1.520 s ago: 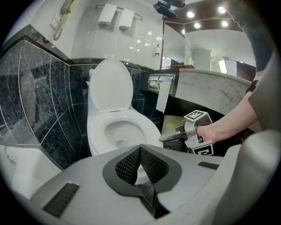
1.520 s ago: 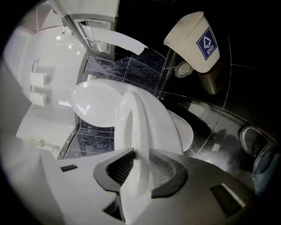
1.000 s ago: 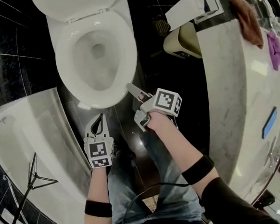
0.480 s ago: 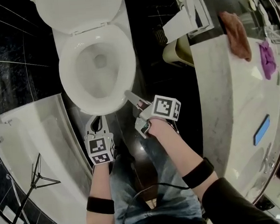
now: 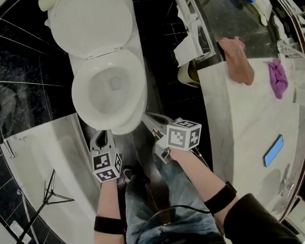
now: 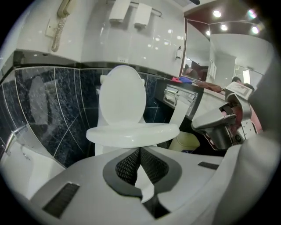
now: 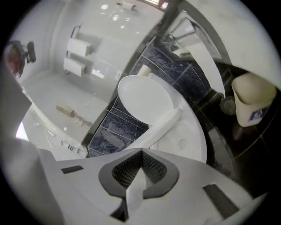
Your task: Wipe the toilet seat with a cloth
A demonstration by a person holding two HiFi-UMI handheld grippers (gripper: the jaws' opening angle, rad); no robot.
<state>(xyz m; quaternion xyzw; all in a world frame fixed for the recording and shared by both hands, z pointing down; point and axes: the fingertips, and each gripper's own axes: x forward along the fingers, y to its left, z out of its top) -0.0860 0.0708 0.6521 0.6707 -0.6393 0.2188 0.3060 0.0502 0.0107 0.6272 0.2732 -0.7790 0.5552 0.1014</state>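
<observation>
Toilet seat [image 5: 81,95]: lying down on the bowl, lid [image 5: 91,23] standing raised behind it. Left gripper [image 5: 102,134]: hanging just before the seat's front edge, jaws sitting together and gripping nothing. Right gripper [image 5: 147,117]: hanging beside the seat's front right, jaws having just been closing and now meeting with nothing between them. Pink-brown cloth [image 5: 237,59] and purple cloth [image 5: 277,77]: lying on the marble bench [image 5: 236,122] at the right, well apart from both grippers.

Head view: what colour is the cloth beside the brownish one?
The cloth is purple, clearest in head view.
</observation>
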